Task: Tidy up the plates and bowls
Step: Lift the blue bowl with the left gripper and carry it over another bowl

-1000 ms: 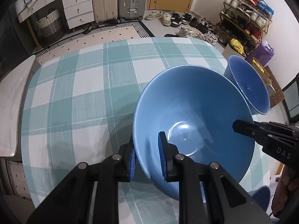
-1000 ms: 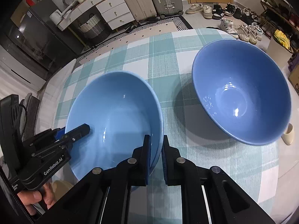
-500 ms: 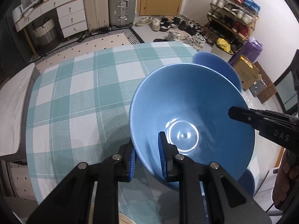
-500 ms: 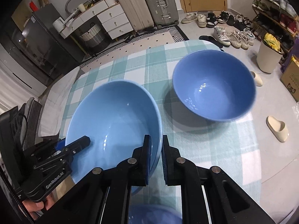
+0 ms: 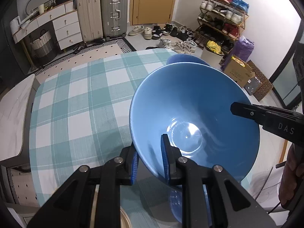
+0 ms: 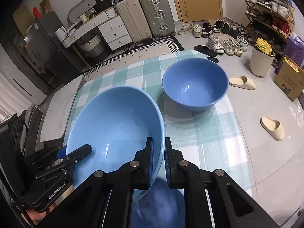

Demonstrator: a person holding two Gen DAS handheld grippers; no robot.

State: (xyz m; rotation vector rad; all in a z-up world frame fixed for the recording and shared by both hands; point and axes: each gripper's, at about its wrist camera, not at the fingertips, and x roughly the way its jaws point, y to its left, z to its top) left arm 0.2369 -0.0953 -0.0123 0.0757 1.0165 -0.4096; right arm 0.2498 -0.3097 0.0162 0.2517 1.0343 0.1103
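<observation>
Grippers, left [image 5: 150, 159] and right [image 6: 157, 159], angled downward, clamp light-blue bowl [image 6: 115, 125] rim.

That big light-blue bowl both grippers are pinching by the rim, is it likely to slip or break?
The big light-blue bowl looks glazed, with bright glints inside, so it is probably slick. The left gripper and right gripper each clamp only its thin rim, so it could slide. It appears rigid and ceramic-like, so a drop onto the table would likely chip it.
</observation>
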